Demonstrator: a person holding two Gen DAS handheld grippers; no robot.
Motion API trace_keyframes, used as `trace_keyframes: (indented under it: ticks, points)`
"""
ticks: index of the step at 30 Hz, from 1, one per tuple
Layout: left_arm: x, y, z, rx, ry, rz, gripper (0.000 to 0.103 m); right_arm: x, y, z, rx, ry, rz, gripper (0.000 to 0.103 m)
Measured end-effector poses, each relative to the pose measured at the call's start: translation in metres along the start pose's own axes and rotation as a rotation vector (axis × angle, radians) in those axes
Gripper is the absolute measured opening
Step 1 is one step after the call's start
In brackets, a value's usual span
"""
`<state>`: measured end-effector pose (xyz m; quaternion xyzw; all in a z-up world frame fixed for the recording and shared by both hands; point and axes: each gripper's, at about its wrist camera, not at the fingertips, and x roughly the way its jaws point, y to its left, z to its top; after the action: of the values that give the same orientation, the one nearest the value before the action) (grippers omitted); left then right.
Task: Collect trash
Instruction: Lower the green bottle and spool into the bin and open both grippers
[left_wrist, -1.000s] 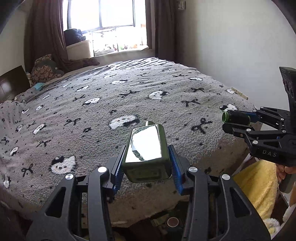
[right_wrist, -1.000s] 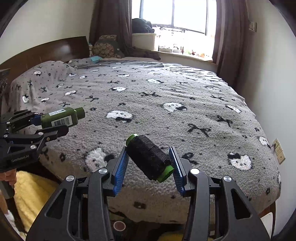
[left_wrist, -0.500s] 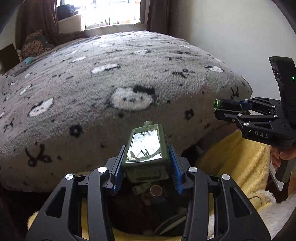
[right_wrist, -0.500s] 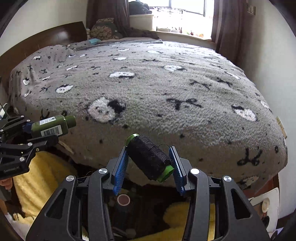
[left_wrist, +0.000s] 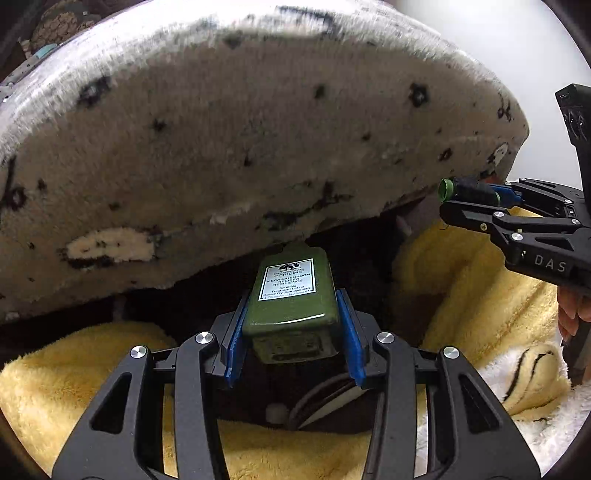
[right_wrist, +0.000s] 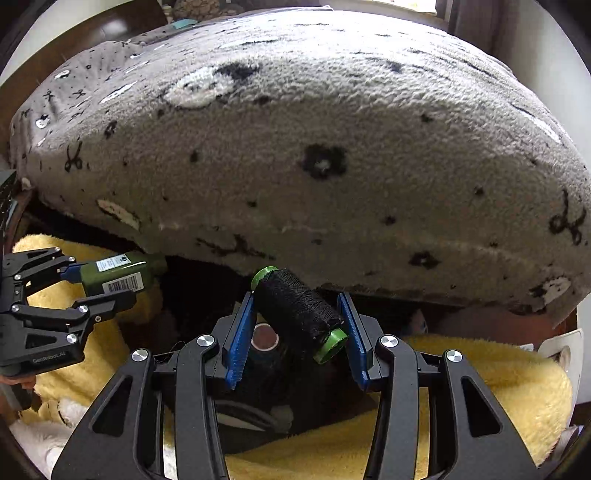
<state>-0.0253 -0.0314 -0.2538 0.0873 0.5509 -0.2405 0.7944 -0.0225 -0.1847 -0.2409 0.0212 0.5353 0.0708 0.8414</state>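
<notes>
Both grippers have been lowered below the bed (left_wrist: 258, 147) edge. From the left wrist, the left gripper (left_wrist: 291, 332) is seen pinching a green bottle (left_wrist: 291, 291) under the bed's overhang. From the right wrist, the right gripper (right_wrist: 295, 328) is seen clamped on a black thread spool (right_wrist: 295, 310) below the bed.

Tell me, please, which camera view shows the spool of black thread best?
The right wrist view. There the spool of black thread lies close and large, slanted between the blue pads of the right gripper, with both green ends visible. In the left wrist view the same spool is small, at the right edge, seen from the side.
</notes>
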Motion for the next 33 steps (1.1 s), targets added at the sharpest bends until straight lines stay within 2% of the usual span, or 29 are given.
trace_keyframes:
  ticks: [3,9,16,24,26,27,28,29,33]
  points:
    - [0.017,0.003,-0.005,-0.001,0.042,0.003,0.042,0.021,-0.001,-0.006,0.036,0.080,0.060,0.046]
    - [0.044,0.005,-0.011,-0.024,0.120,-0.030,0.042,0.046,0.002,-0.010,0.049,0.144,0.094,0.046]
    - [0.064,0.010,-0.010,-0.045,0.183,-0.080,0.042,0.063,0.003,-0.010,0.056,0.194,0.109,0.046]
    - [0.075,0.012,-0.005,-0.055,0.203,-0.122,0.042,0.077,0.010,0.004,0.038,0.217,0.135,0.047]
    - [0.075,0.012,-0.005,-0.063,0.202,-0.119,0.049,0.077,0.011,0.009,0.038,0.217,0.139,0.049]
    - [0.073,0.014,-0.005,-0.066,0.197,-0.112,0.057,0.076,0.011,0.010,0.041,0.213,0.140,0.055]
    - [0.072,0.014,-0.005,-0.066,0.194,-0.107,0.057,0.076,0.012,0.012,0.041,0.213,0.138,0.063]
    - [0.070,0.014,-0.004,-0.068,0.192,-0.104,0.057,0.076,0.014,0.014,0.038,0.211,0.131,0.065]
    - [0.059,0.016,-0.002,-0.076,0.173,-0.085,0.065,0.069,0.013,0.018,0.036,0.199,0.105,0.065]
